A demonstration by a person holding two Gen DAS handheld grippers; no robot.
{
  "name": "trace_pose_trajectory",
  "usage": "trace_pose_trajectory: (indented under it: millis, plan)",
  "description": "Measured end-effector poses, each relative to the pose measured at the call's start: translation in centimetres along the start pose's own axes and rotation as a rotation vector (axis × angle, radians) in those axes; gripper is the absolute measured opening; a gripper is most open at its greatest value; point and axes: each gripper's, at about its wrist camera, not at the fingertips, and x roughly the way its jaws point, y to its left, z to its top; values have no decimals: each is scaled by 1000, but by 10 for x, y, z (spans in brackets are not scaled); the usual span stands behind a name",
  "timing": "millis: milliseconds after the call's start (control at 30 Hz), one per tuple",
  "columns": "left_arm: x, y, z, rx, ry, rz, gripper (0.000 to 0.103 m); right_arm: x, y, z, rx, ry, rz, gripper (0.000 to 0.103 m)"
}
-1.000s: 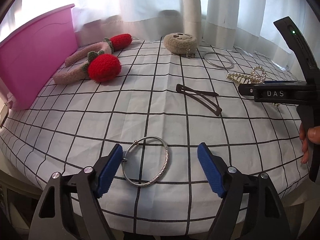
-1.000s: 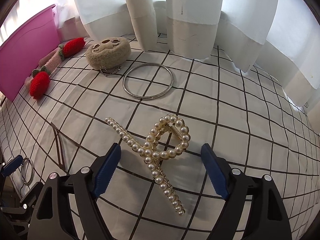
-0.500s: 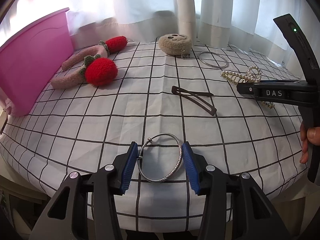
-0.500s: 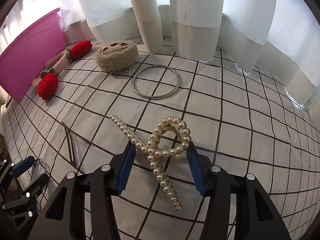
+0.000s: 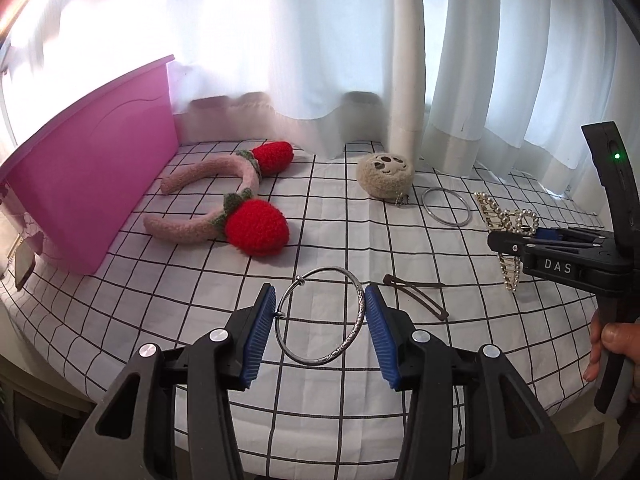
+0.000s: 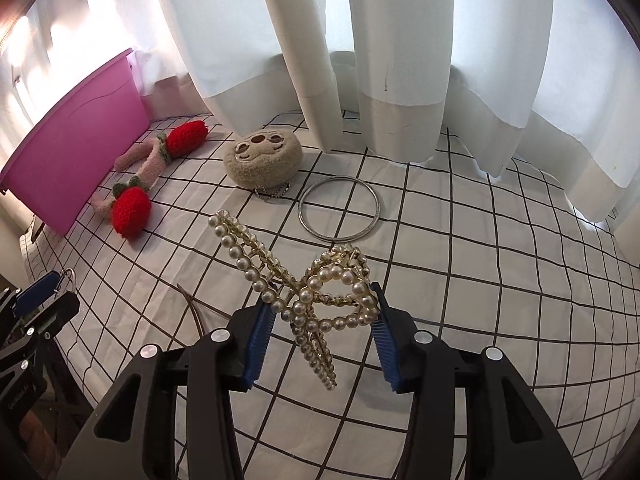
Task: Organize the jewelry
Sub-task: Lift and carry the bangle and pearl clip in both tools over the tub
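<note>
1. Looking across the white black-gridded tablecloth [image 5: 168, 292], we see the big pink plastic bin [image 5: 92, 184] at the left of the frame; its inside is hidden, so we cannot tell whether anything is stored yet.
2. Next in size, the pink fuzzy headband with two red knitted strawberries [image 5: 240, 216] lies beside the bin, with the beige plush paw-print pouch [image 5: 385, 176] at upper centre.
3. Our left gripper [image 5: 320, 328] has its jaws narrowed on the silver engraved bangle [image 5: 320, 316], raised at lower centre.
4. Our right gripper [image 6: 318, 328] has its jaws pressed on the gold pearl-studded claw clip [image 6: 308, 284], lifted off the cloth at centre frame.
5. The plain silver ring bangle [image 6: 339, 208] and the brown flat snap hair clip [image 5: 416, 296] lie loose on the cloth.
6. We judge the job early: two pieces in hand, four waiting.
</note>
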Motion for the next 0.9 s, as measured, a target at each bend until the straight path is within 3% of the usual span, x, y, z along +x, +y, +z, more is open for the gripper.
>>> trace_pose_trajectory:
  millis: [167,467,700,900]
  plan:
    - [-9,15,20,6,-35,-4,44,-3,9,10,32,-12,12,45]
    - [-39,60,68,-29,-138,-28,45,-48,51,53,22,-111,36,45]
    - [-78,136,115,-134,-243,-9,45,-76,123,112,-58,-221,118,45]
    - [-95,220,152,-193,-266,77,45,-77,202,169,-140,-285,225,45]
